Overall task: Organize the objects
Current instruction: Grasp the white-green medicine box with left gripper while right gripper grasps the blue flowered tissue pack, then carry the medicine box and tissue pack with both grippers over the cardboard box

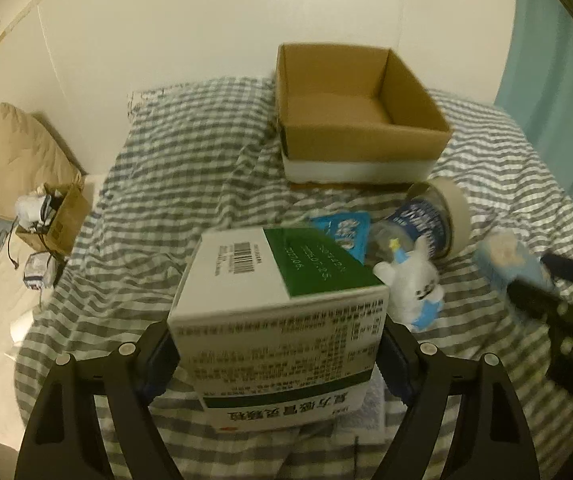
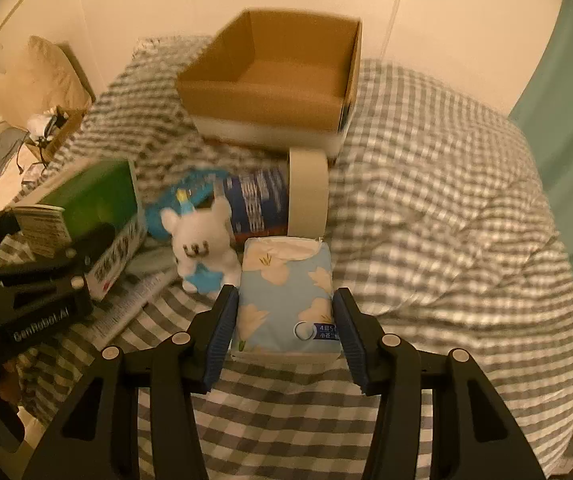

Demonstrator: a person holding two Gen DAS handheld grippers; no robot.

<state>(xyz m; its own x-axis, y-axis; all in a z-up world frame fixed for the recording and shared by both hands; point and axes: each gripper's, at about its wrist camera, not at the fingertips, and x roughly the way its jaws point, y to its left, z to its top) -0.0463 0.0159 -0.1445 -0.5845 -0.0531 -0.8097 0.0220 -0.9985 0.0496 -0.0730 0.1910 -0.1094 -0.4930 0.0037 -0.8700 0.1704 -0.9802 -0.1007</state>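
Observation:
My left gripper (image 1: 278, 344) is shut on a white and green medicine box (image 1: 282, 300), held above the checked bed; it also shows in the right wrist view (image 2: 86, 216). My right gripper (image 2: 284, 320) is shut on a light blue tissue pack (image 2: 286, 300) with white flowers. An open cardboard box (image 1: 358, 120) stands on the bed beyond, seen also in the right wrist view (image 2: 274, 80). Between them lie a white plush toy (image 2: 202, 248), a jar with a beige lid (image 2: 278, 196) on its side and a blue packet (image 1: 342, 232).
The grey checked blanket (image 2: 426, 200) covers the bed. A small cardboard box of clutter (image 1: 58, 216) and a beige pillow (image 1: 18, 148) sit at the left. A teal curtain (image 1: 546, 80) hangs at the right. A white paper (image 2: 134, 304) lies under the left gripper.

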